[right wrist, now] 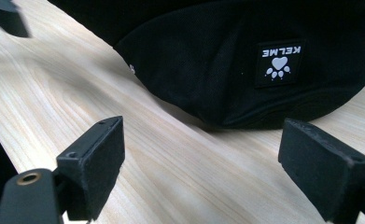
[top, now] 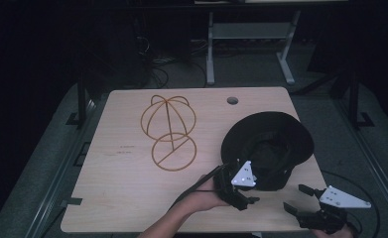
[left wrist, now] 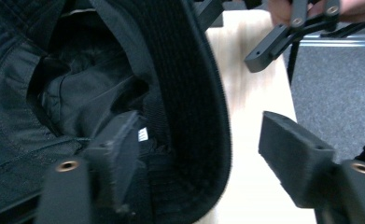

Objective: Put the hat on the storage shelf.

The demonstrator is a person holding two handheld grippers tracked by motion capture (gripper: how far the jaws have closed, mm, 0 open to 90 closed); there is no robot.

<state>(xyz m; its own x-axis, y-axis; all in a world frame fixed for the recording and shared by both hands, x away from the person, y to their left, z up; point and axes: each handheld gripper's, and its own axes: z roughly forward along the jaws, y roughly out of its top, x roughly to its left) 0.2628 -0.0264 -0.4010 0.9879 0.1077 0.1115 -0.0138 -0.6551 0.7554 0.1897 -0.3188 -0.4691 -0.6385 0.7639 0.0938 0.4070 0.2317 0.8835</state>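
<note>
A black bucket hat (top: 268, 141) lies crown down on the right side of the wooden table (top: 117, 193). My left gripper (top: 247, 191) is at the hat's near brim, open. In the left gripper view my left gripper (left wrist: 201, 140) straddles the brim of the hat (left wrist: 189, 84), one jaw inside the hat and the other over bare wood. My right gripper (top: 298, 198) stands open near the front right corner, a short way from the hat. In the right gripper view my right gripper (right wrist: 208, 144) faces the hat (right wrist: 208, 60) and its white KELME patch (right wrist: 279, 58), with nothing between the jaws.
A gold wire hat stand (top: 169, 131) lies on the table's middle left. A round cable hole (top: 232, 100) is at the back edge. The table's right edge runs just beyond the hat. The right gripper (left wrist: 283, 42) appears in the left gripper view.
</note>
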